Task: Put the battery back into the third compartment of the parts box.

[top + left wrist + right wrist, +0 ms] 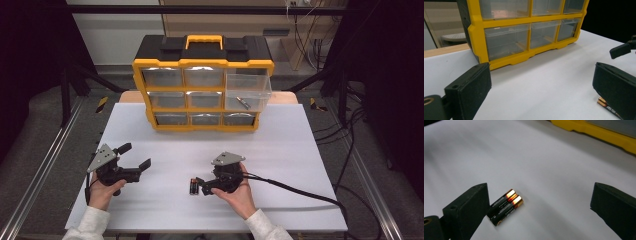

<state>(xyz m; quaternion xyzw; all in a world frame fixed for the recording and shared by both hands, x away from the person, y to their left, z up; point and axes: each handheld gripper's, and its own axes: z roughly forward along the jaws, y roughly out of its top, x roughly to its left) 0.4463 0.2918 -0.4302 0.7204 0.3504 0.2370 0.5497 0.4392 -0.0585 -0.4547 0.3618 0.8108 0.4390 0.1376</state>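
Note:
Two black-and-gold batteries [193,186] lie side by side on the white table top [280,150], near its front middle. My right gripper [202,185] points left at them, open, its tips just beside them. In the right gripper view the batteries [505,206] lie close to the left jaw, with nothing held between the jaws of the right gripper [539,202]. My left gripper [135,156] is held open above the front left of the table, holding nothing. In the left gripper view, the left gripper [541,87] faces the organizer, and the batteries [607,108] peek out behind its right jaw.
A yellow and black drawer organizer [202,82] stands at the back middle of the table. Its top right drawer [248,91] is pulled out with one battery [243,103] inside. A black cable [300,192] trails right from the right gripper. Metal rails run along both table sides.

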